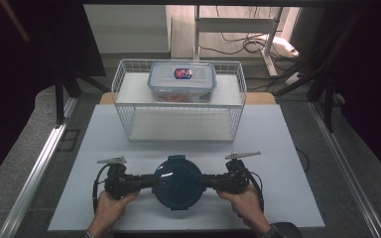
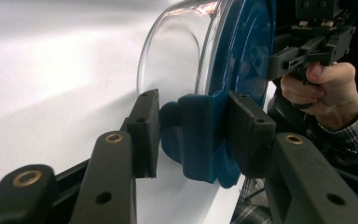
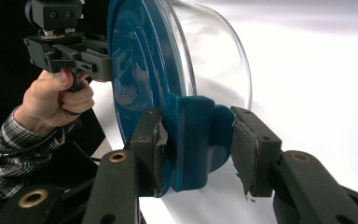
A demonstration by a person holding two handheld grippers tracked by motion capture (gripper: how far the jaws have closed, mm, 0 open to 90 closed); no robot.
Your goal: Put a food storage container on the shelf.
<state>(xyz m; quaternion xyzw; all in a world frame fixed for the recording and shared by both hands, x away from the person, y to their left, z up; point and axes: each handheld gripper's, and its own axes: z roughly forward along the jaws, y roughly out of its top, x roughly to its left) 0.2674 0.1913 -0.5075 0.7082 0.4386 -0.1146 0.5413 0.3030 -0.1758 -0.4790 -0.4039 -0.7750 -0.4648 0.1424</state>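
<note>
A round glass container [image 1: 178, 182] with a dark blue lid [image 2: 249, 51] sits at the near middle of the white table [image 1: 278, 148]. Whether it rests on the table or hangs just above it I cannot tell. My left gripper [image 1: 151, 181] comes at it level from the left. Its pads press on the lid's blue side clip [image 2: 196, 135], one on each face. From the right, my right gripper [image 1: 206, 181] is shut on the opposite clip [image 3: 196, 140] in the same way. In the left gripper view the right gripper [image 2: 307, 51] and its hand show beyond the lid.
A white wire basket [image 1: 120, 94] stands behind the container at the table's far middle. On its upper shelf rests a rectangular clear food box [image 1: 181, 82] with a blue-edged lid. Bare table lies to either side of my hands. Dark floor and metal rails flank the table.
</note>
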